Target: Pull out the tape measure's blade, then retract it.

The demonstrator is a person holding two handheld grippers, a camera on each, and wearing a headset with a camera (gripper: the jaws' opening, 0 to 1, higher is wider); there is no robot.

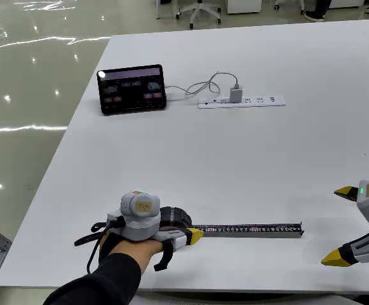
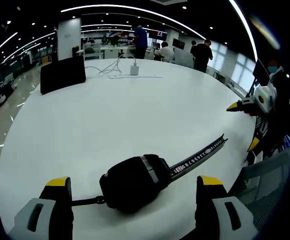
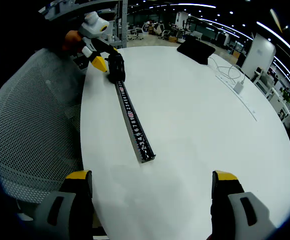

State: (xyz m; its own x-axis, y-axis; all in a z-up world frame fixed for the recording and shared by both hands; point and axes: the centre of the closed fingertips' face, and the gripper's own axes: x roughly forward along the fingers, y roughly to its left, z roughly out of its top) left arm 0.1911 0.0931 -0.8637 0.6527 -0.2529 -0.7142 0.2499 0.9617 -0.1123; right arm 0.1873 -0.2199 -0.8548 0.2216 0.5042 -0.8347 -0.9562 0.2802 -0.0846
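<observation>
The black tape measure lies near the table's front edge, with its blade pulled out flat to the right. My left gripper is open, one jaw on each side of the case, and gaps show between the pads and the case. The blade runs away toward my right gripper. My right gripper is open with nothing between its fingers, a short way beyond the blade's tip. In the right gripper view the blade ends just ahead of my right gripper.
A dark tablet stands at the back left. Its cable runs to a charger in a white power strip. The white table's front edge is close to both grippers. A grey mesh chair sits beside the table.
</observation>
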